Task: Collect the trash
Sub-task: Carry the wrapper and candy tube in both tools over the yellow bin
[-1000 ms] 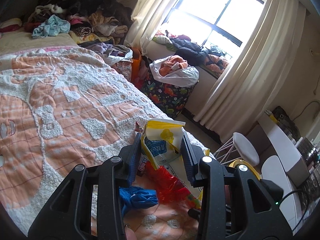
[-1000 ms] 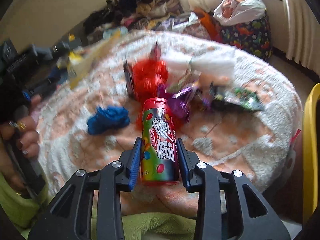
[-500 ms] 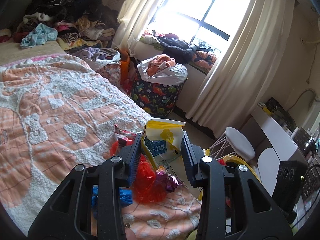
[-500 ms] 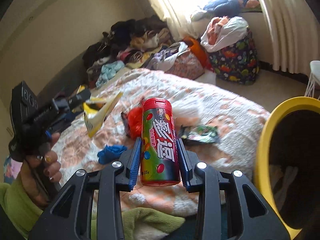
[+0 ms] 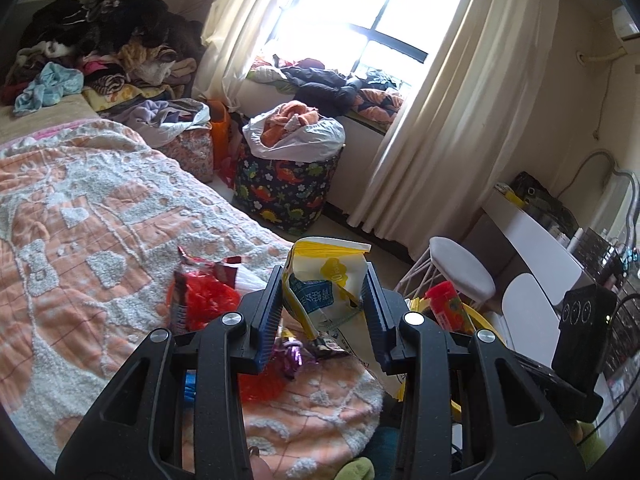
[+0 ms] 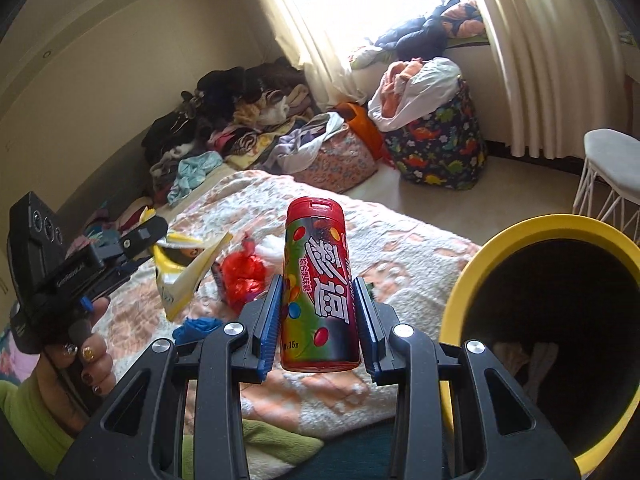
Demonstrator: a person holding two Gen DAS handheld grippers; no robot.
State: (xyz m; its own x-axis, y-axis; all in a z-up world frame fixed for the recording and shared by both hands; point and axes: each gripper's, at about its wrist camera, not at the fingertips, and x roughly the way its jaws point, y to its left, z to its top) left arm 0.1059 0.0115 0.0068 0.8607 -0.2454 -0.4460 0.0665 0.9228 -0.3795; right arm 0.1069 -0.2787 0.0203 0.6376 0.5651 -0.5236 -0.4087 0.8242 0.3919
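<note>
Bed [image 6: 404,240]: red bag [image 6: 242,276], blue wad [image 6: 196,326]; yellow bin [image 6: 472,276] beside.

The right tongs [image 6: 318,324] grip an upright candy tube [image 6: 318,288] with a red cap, held above the bed [image 6: 400,248]. Just to its right stands a yellow-rimmed bin [image 6: 464,280]. At left, the left tongs [image 6: 160,240] clamp a yellow snack bag [image 6: 188,272]; red wrappers [image 6: 242,276] lie on the bedspread.

Glossy plastic candy tube [image 6: 318,288] – crinkled foil-like snack bag [image 5: 326,288] – nubby cloth bedspread [image 5: 100,216], matt
</note>
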